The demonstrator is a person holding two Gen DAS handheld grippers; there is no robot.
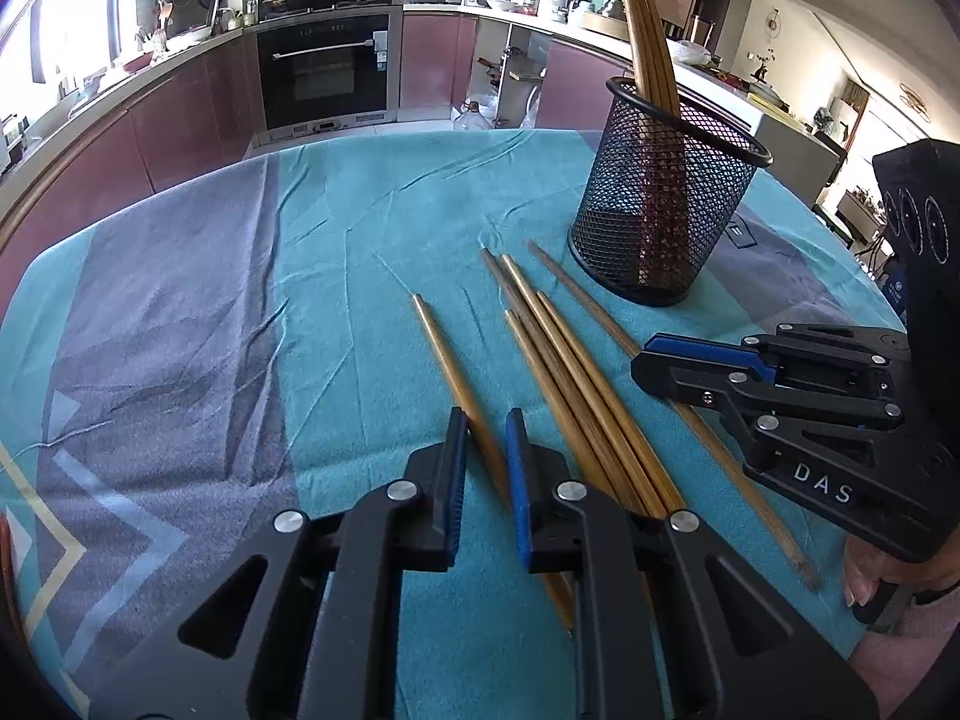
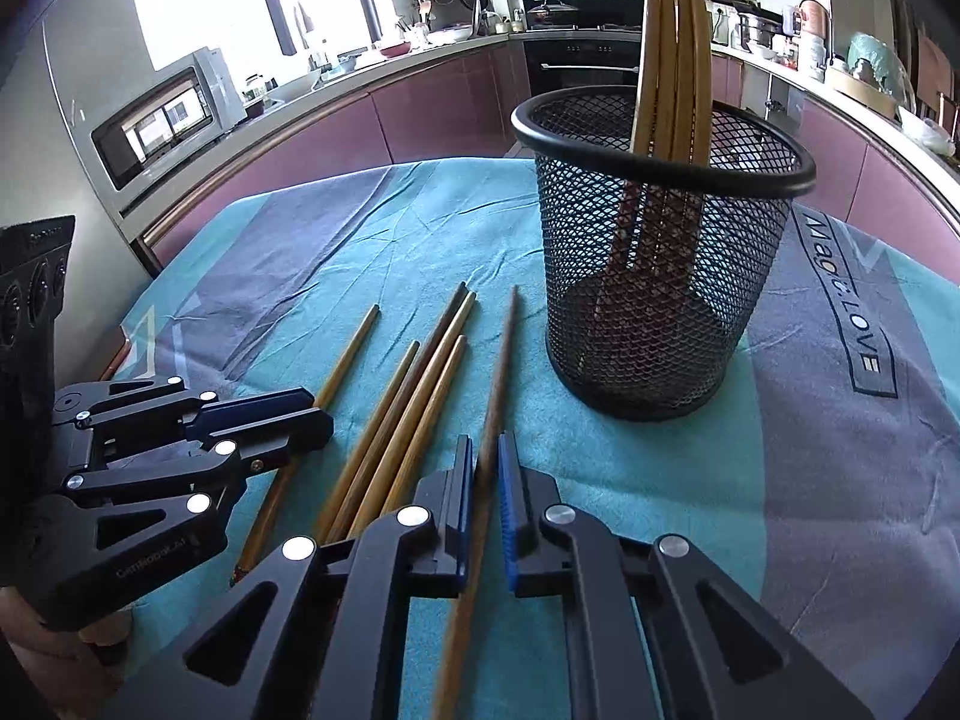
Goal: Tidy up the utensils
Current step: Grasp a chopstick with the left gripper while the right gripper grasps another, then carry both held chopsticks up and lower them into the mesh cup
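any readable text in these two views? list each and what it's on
"DAS" – white letters on the right gripper body.
"Magic.LOVE" – printed on the tablecloth; the boxed "LOVE" is clear, "Magic" less so.
Left gripper body: small embossed lettering, too blurred to read.
Oven sticker: too small.

Smooth wooden chopsticks (image 1: 564, 372) with a light sheen lie on a soft, matt, wrinkled cloth (image 1: 240, 312) covering the table. A cup (image 2: 654, 276) of black wire mesh with a smooth, glossy rim holds more wooden chopsticks. Both grippers are matt black plastic with bright metal pins, and their fingers (image 2: 510, 510) carry ribbed blue pads.
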